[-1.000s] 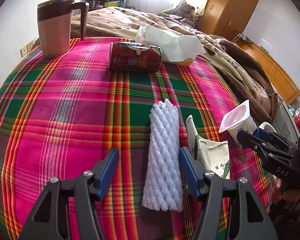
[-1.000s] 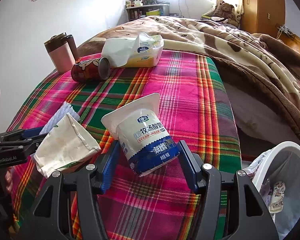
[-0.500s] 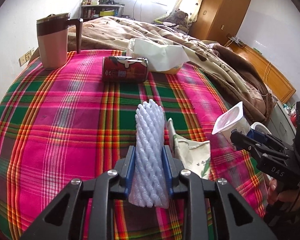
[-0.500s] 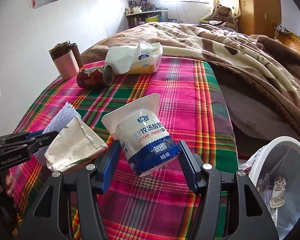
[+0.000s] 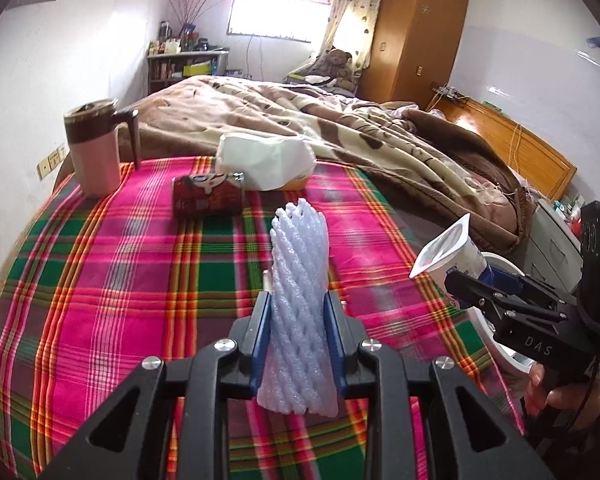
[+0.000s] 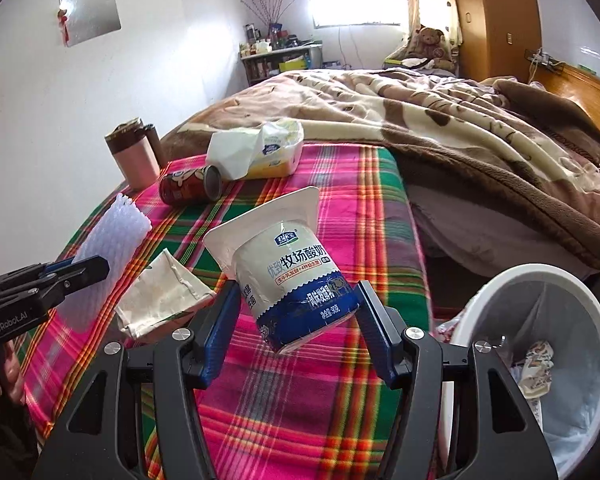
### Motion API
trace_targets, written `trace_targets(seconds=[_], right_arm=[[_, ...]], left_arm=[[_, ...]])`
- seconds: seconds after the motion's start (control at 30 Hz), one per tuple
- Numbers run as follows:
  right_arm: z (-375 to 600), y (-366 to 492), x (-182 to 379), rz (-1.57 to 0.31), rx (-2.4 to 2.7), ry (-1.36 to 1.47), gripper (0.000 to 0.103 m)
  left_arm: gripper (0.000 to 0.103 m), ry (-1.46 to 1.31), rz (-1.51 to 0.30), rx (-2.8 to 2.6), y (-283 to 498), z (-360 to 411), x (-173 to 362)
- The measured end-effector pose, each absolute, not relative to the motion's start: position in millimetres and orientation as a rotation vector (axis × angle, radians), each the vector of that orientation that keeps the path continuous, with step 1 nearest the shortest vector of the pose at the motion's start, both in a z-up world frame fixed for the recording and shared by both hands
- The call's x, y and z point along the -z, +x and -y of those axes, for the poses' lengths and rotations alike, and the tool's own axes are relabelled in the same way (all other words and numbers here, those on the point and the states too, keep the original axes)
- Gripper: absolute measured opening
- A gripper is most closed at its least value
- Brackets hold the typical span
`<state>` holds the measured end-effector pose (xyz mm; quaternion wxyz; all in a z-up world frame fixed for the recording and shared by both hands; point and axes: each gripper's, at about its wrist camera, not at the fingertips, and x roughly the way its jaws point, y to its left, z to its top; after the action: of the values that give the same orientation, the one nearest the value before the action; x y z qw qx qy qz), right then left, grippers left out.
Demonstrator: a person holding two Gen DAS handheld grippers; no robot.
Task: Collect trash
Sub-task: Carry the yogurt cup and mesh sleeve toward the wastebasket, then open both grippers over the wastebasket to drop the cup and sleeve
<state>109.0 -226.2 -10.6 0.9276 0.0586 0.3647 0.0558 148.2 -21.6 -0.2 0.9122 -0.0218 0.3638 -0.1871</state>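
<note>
Left wrist view: the left gripper (image 5: 298, 344) squeezes a white foam net sleeve (image 5: 300, 304), lifted above the plaid surface (image 5: 120, 280).
The right gripper (image 6: 296, 332) holds a yogurt cup (image 6: 292, 276) by its bottom, tilted, beside the white trash bin (image 6: 540, 340). A red can (image 6: 188, 186) and a crumpled paper carton (image 6: 160, 300) lie on the cloth.

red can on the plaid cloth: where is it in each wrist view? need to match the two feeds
Left wrist: red can lies on its side at upper centre-left, beyond the foam net sleeve, right of the pink mug.
Right wrist: red can at left of centre, open end facing right, above the yogurt cup.
Shared landmark: tissue pack just behind the can in both.
</note>
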Motion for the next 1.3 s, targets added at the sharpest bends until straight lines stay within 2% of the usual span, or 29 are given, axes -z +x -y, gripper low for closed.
trace_targets(seconds=[0.63,1.3], right_arm=[[307.3,51.1,-6.5,-0.663,0.070,0.183,0.060],[401.9,25.5,31.2,-0.773,0.309,0.243,0.060]], left_arm=[[0.028,0.063,-0.678,0.563,108.8,135.8,-14.9],[0.028,0.138,-0.757,0.738,99.5,259.9,13.3]])
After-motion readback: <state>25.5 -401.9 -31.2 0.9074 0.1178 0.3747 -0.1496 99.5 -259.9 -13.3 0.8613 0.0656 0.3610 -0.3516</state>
